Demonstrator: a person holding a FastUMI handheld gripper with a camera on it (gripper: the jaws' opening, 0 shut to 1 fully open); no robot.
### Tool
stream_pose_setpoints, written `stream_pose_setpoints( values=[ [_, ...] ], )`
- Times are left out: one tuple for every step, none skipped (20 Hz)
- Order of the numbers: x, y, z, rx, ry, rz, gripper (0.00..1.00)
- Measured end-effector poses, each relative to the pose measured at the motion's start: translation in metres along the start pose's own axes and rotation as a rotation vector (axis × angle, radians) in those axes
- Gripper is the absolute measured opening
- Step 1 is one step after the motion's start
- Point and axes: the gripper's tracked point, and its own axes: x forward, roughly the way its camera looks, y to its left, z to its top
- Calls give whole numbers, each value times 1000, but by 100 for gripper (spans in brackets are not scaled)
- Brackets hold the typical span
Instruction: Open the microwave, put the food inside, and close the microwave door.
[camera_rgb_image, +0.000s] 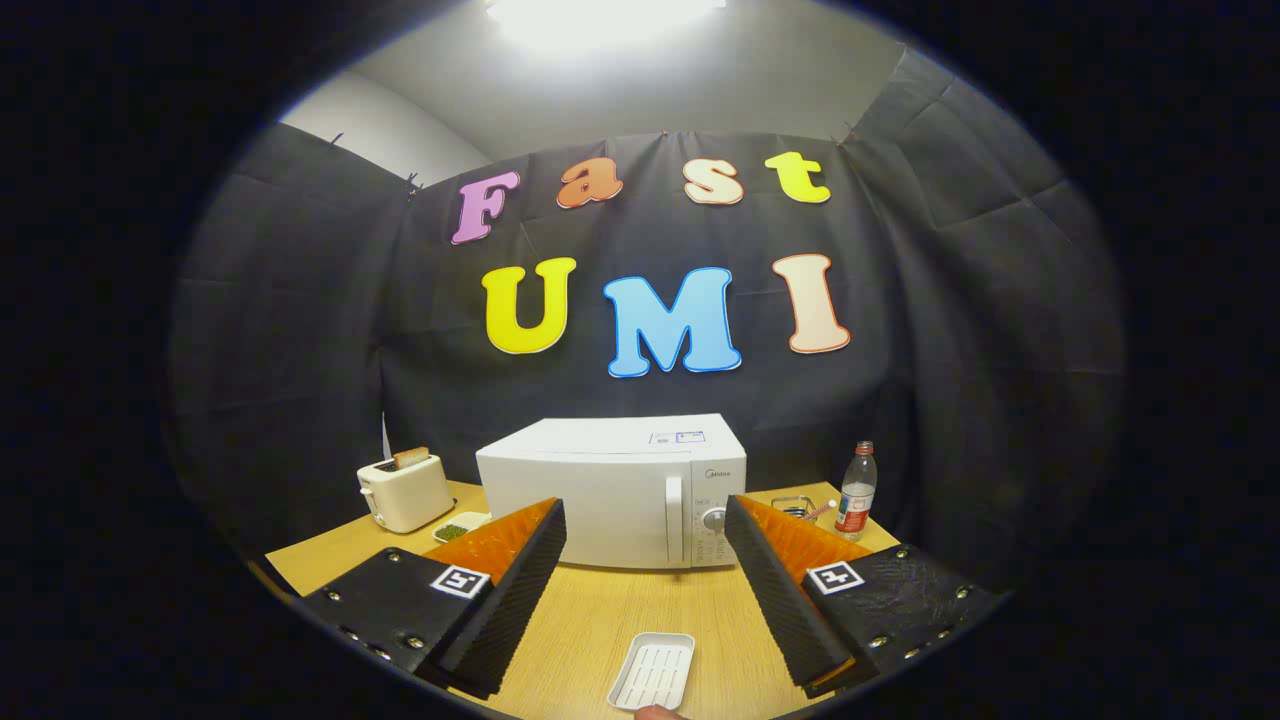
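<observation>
Your hand-held gripper (645, 560) is hanging wide apart, gripping nothing. Microwave (610, 490) door's sitting closed on the counter (590, 620); white tray (652, 670) lying btwn the fingers. Fits pre-loading or finished w/ food inside.

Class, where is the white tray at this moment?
In the gripper view, the tray lies on the table between the open hand-held gripper's fingers, in front of the closed microwave.

So the gripper (645, 535) has two wedge-shaped fingers (510, 590) with ribbed, sawtooth-textured inner faces. Each one bolts onto a flat plate (400, 600) with shiny round screws along the edges, and each plate has a square black-and-white fiducial tag (459, 581) stuck at about its 1 o'clock corner.
</observation>
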Motion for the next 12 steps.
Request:
stream_pose_setpoints(
  values=[
    [0, 2, 0, 2, 1, 4, 100],
    [0, 3, -1, 3, 3, 7, 100],
    [0, 4, -1, 4, 4, 9, 100],
    [-2, 5, 0, 2, 2, 10, 100],
    [-2, 5, 1, -1, -2, 11, 100],
    [-2, 6, 3, -6, -5, 13, 100],
    [-2, 7, 3, -10, -9, 14, 100],
    [-2, 9, 4, -12, -11, 18, 100],
    [-3, 10, 3, -11, -9, 21, 100],
    [-4, 11, 3, -10, -8, 25, 100],
    [-5, 12, 3, -9, -7, 27, 100],
    [-6, 14, 5, -11, -11, 30, 100]
  ],
)
